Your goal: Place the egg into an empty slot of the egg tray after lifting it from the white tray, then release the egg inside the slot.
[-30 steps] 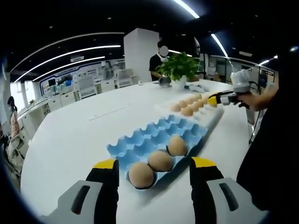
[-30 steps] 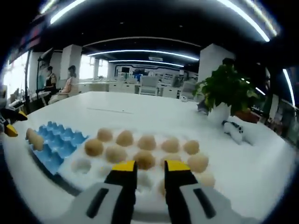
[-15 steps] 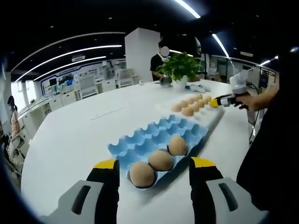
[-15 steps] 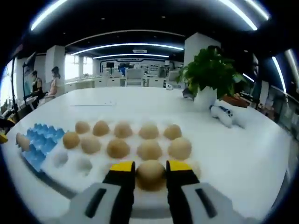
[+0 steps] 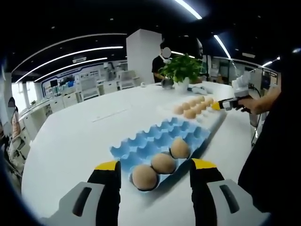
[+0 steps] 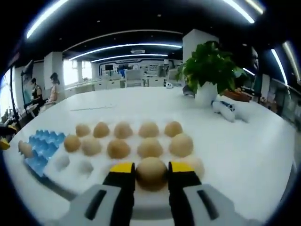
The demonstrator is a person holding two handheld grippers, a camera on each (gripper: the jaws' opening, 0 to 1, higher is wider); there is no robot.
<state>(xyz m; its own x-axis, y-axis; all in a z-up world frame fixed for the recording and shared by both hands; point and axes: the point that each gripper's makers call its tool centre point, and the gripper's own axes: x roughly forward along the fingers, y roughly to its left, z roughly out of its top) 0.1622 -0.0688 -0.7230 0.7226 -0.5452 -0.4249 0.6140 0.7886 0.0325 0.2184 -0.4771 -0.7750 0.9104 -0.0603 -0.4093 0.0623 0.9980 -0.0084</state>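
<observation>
Here, my right gripper (image 6: 151, 168) has its jaws on either side of an egg (image 6: 151, 172) in the white tray (image 6: 70, 176), seemingly touching it; my left gripper (image 5: 155, 165) hangs wide open, holding nothing, over the blue egg tray (image 5: 155, 139), which carries three eggs.

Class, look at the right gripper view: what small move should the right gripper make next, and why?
Probably close gently and lift. The right gripper has its jaws on either side of an egg in the white tray, while the blue egg tray has empty slots.
</observation>
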